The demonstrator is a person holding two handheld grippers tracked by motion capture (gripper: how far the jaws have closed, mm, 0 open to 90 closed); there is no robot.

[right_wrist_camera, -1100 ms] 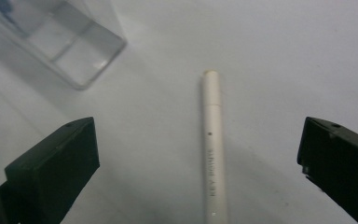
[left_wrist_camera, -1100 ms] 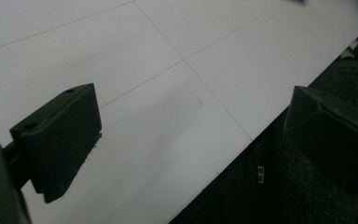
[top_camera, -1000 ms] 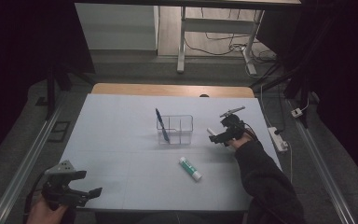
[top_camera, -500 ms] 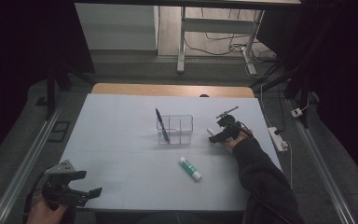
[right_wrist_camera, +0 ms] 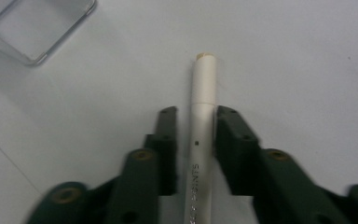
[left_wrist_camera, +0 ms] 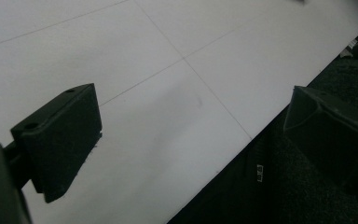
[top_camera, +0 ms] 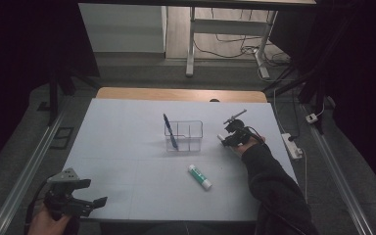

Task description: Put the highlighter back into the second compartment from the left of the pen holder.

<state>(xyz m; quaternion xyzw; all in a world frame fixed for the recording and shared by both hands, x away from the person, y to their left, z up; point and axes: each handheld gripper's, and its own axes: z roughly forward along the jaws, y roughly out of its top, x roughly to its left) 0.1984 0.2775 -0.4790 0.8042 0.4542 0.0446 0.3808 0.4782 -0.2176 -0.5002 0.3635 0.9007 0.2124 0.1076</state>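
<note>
My right gripper (top_camera: 229, 136) is low on the table, right of the clear organiser (top_camera: 184, 135). In the right gripper view its jaws (right_wrist_camera: 195, 140) hold a white pen (right_wrist_camera: 203, 107) that lies on the table, its tip pointing away from me. A blue pen (top_camera: 170, 130) stands tilted in the organiser's left compartment. A white and green glue stick (top_camera: 199, 176) lies on the table in front of the organiser. My left gripper (top_camera: 85, 203) hangs open and empty over the table's near left edge (left_wrist_camera: 223, 154).
The white table (top_camera: 127, 147) has a wooden strip at its far edge. A power strip (top_camera: 292, 145) lies on the floor beside the right edge. The organiser's corner (right_wrist_camera: 42, 32) lies just ahead and left of the right jaws.
My right gripper has shifted slightly to the left and settled low on the table. The left gripper has stayed where it was.
</note>
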